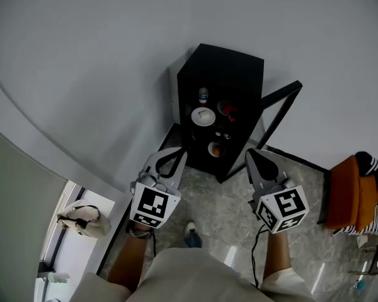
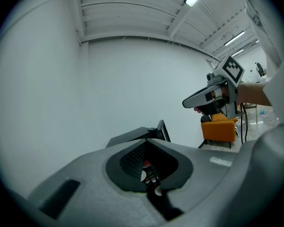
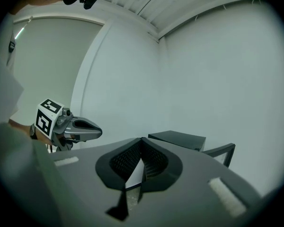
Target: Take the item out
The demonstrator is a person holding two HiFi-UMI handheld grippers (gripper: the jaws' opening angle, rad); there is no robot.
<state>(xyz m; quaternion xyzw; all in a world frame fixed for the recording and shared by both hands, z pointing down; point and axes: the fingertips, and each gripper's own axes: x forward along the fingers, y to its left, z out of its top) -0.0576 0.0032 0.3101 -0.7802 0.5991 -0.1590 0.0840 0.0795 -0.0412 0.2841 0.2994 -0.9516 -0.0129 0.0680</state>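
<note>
The thing to take out is one of several on the shelves of the black cabinet (image 1: 239,65): a small upright bottle (image 1: 203,95) on top, a white dish (image 1: 203,116) lying flat below it, and a cup (image 1: 215,149) lowest. Which one is meant I cannot tell. The cabinet's door (image 1: 280,102) swings open on the right. The shelves lie straight ahead, between the left tongs (image 1: 179,153) and right tongs (image 1: 251,154). Both are pressed together and empty, roughly equally near.
</note>
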